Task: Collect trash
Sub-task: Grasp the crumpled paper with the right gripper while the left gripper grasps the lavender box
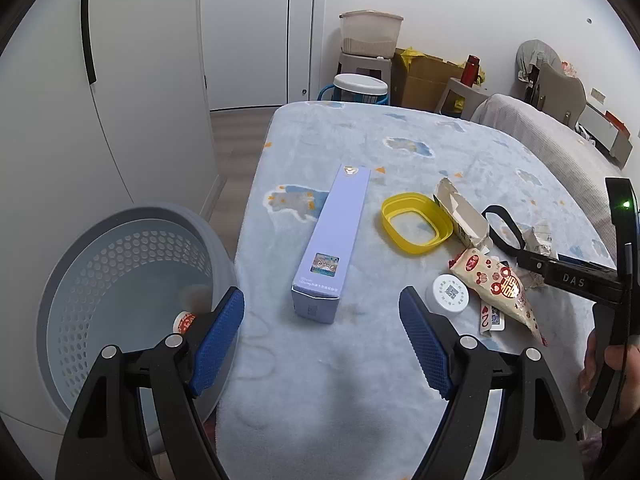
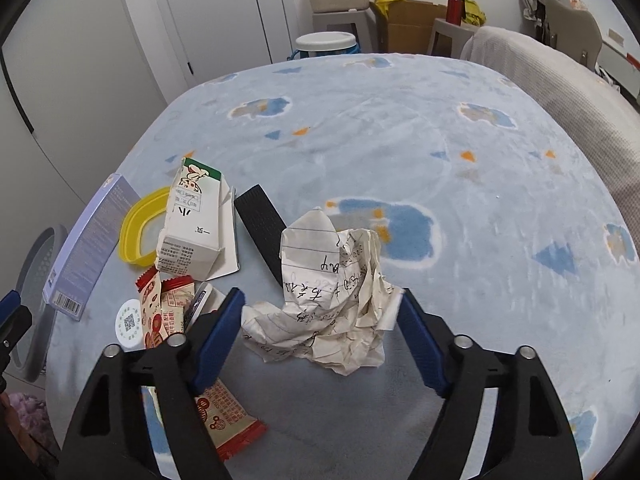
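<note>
Between the right gripper's (image 2: pixel 320 316) half-closed fingers, not clearly pinched yet, lies a crumpled sheet of lined paper (image 2: pixel 328 292) on the blanket-covered surface (image 2: pixel 480 160), probably light, soft and springy, best squeezed across its bulky middle; the left gripper's (image 1: pixel 322 320) fingers gape empty.

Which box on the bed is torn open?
The white milk carton, lying beside the yellow ring: its end gapes open. The long lilac box is shut and whole.

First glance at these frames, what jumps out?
The crumpled paper sits between the right hand-held gripper's blue pads, mid-blanket. Left of it lies a litter cluster: carton, yellow ring, wrappers. A long purple box lies beside the bin.
</note>
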A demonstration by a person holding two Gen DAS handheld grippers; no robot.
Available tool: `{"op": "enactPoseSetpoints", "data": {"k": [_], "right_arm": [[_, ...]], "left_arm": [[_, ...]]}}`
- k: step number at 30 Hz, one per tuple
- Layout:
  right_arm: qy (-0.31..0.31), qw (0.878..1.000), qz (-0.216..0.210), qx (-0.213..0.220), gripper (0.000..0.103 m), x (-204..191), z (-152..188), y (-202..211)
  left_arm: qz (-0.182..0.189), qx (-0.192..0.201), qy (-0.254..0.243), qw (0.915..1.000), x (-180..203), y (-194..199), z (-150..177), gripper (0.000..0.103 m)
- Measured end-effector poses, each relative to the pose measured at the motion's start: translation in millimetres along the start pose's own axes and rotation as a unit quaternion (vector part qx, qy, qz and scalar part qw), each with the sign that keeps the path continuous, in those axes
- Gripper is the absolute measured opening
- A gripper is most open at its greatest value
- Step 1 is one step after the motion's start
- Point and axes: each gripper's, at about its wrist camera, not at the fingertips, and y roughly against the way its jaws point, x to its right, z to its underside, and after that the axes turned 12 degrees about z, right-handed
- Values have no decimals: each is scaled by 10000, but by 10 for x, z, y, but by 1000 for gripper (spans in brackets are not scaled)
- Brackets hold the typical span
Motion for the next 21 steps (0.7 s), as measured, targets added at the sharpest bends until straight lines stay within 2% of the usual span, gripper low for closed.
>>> {"op": "enactPoseSetpoints", "data": {"k": [2,8,15,21], "right_arm": [[-39,10000,-51,40,61,20,2,37],[-81,9998,-129,91,52,46,41,109],[-327,9991,-268,104,50,169,63,204],[-446,9979,-390,252,49,250,45,345]], "left_arm": [[-9,-3,-6,10000,-1,-13,-5,76],[-76,9,-44,10000,4,-28,9,76],[-87,-28,-63,9999,-4,-20,-11,76],[-16,-130,-69,9999,-40,-36,-174,76]]}}
